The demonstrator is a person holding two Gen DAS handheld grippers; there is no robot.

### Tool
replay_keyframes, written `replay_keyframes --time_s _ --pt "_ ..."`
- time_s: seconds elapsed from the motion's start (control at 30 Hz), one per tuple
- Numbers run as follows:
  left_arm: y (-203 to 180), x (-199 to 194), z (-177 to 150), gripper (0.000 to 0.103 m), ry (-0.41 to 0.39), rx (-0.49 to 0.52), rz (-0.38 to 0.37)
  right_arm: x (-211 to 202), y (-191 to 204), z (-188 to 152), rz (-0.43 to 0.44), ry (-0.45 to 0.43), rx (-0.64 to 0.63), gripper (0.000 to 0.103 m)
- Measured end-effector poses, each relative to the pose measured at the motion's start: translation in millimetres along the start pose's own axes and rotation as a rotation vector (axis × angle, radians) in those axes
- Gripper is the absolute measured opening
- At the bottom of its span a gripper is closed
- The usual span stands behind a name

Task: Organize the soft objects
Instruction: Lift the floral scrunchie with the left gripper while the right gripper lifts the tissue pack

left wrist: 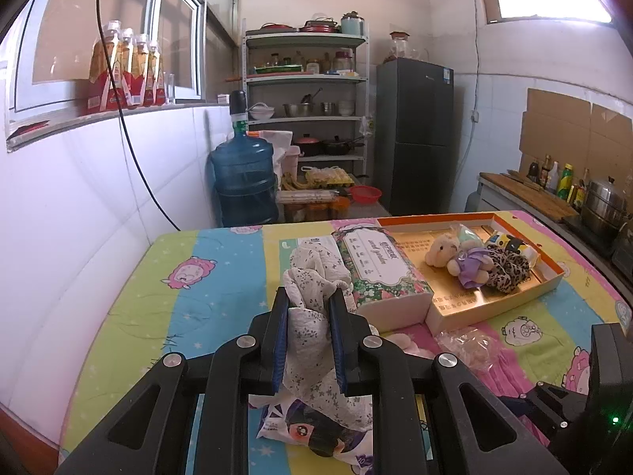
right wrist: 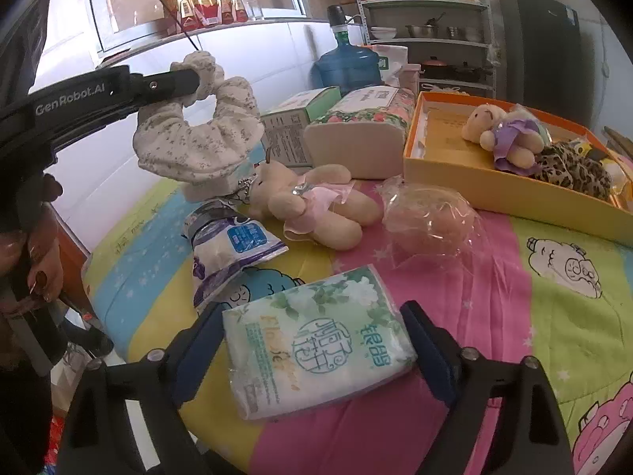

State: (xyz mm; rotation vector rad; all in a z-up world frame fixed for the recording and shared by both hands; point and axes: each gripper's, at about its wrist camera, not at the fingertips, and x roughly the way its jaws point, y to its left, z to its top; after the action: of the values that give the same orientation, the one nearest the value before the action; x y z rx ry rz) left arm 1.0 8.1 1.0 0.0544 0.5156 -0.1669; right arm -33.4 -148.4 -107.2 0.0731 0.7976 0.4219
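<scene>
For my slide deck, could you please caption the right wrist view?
Open right gripper straddles a tissue pack; left gripper lifts a floral scrunchie above the table.

The small yellow-and-black soft thing (left wrist: pixel 510 243) in the orange-rimmed cardboard tray (left wrist: pixel 554 277) lies half hidden behind the leopard-print fabric scrunchie (left wrist: pixel 508 271), its shape unreadable.

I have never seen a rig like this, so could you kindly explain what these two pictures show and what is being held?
There is no robot: a person holds a two-finger gripper in each hand, each carrying a fisheye camera looking along its fingers. The left camera shows the left gripper shut on a white floral scrunchie, lifted above the table. The right camera shows the right gripper open around a green tissue pack lying on the colourful cartoon tablecloth. Also there: a teddy in a pink dress, a blue-and-white packet, and an orange box already holding another teddy.
</scene>
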Motion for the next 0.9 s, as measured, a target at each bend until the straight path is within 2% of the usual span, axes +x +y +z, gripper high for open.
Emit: replay_keyframes --time_s 0.1,0.47,0.9 --pt "-1 1 -1 0.019 0.000 0.002 -0.002 -2 0 0 0.008 -0.008 0.003 0.081" --pt "-3 3 -1 0.019 0.001 0.001 -0.007 -27 0 16 0.009 -0.095 -0.014 0.080" --pt "-25 14 7 0.019 0.009 -0.019 -0.037 -58 -32 43 -0.075 -0.191 0.005 0.080"
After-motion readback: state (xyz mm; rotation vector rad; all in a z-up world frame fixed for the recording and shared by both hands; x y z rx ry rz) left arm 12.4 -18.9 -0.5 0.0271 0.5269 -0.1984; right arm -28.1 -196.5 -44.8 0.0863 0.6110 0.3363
